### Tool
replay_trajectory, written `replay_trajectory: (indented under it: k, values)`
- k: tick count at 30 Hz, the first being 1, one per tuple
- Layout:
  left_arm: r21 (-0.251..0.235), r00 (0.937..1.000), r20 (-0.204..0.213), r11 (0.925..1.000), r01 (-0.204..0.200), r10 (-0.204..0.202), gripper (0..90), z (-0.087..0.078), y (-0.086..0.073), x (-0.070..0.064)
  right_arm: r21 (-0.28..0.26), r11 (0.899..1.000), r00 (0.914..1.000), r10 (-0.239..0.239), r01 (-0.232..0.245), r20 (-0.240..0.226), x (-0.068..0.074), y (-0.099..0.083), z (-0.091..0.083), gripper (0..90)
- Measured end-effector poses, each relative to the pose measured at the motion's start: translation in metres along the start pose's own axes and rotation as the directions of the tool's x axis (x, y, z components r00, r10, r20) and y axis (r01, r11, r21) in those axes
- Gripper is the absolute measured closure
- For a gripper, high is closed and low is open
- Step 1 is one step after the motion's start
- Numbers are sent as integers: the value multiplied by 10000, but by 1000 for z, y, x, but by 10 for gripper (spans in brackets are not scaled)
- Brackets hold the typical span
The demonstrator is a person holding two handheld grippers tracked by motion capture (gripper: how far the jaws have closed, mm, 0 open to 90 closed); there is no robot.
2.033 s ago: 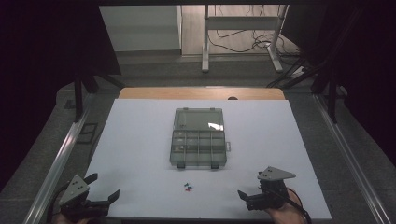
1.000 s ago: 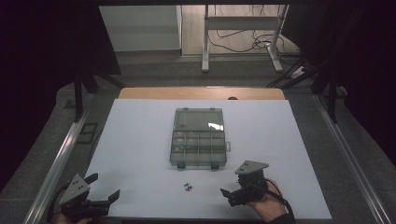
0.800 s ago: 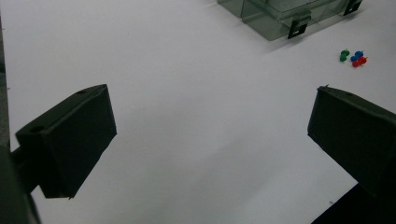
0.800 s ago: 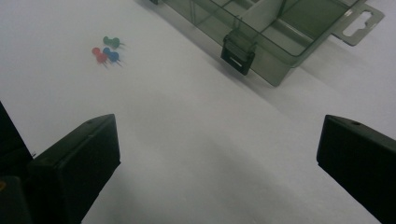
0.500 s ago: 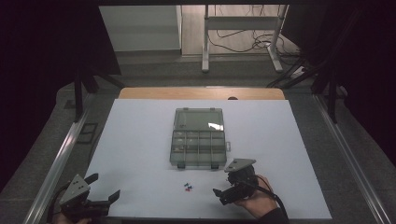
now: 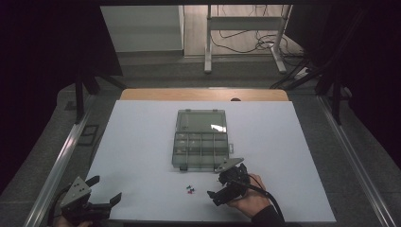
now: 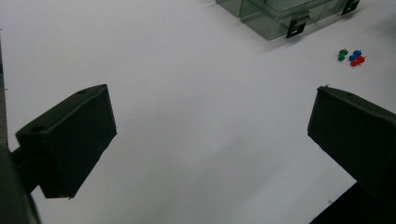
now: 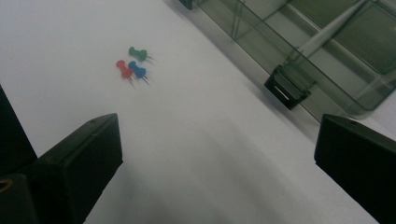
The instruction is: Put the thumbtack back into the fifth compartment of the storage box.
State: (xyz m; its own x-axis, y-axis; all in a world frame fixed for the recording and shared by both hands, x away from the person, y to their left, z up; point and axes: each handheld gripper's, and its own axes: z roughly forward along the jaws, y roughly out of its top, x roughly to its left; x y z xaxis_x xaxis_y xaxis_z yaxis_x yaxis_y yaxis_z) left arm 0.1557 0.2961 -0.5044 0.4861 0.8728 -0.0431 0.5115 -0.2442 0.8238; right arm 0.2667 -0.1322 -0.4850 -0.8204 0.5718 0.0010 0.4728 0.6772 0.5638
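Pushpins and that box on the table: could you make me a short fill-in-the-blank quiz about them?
1. The pushpins number ____.
2. The pin farthest from the right gripper is coloured ____.
3. The box has its lid ____.
4. The left gripper has its fingers ____.

Missing words: three; green; shut; open

Pushpins (image 6: 190,189) lie before the box (image 6: 200,139) (just apart).

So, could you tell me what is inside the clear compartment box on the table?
The compartment box has its lid shut. Through the clear plastic its dividers show, and the cells look empty. Glare and distance could hide anything tiny. The push pins lie outside it, near the right gripper.
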Motion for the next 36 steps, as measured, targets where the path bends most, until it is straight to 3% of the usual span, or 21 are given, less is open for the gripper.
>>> replay_trajectory:
  k: [10, 19, 24, 36]
  values:
    - [-2, 10000, 14, 10000, -17, 17, 15, 0, 0, 0, 73, 10000, 9992, 24, -21, -400, 2, 12, 8, 97]
    - [-14, 10000, 33, 10000, -24, 24, 15, 0, 0, 0, 280, 9985, 9974, -464, 480, -544, 7, 24, 17, 184]
    - [6, 10000, 32, 10000, -73, 72, 16, 0, 0, 0, 369, 9965, 9956, -727, 750, -597, 10, 32, 22, 285]
    - [-3, 9999, 48, 9999, -108, 108, 17, 0, 0, 0, 794, 9860, 9795, -1337, 1468, -1507, 19, 51, 41, 602]
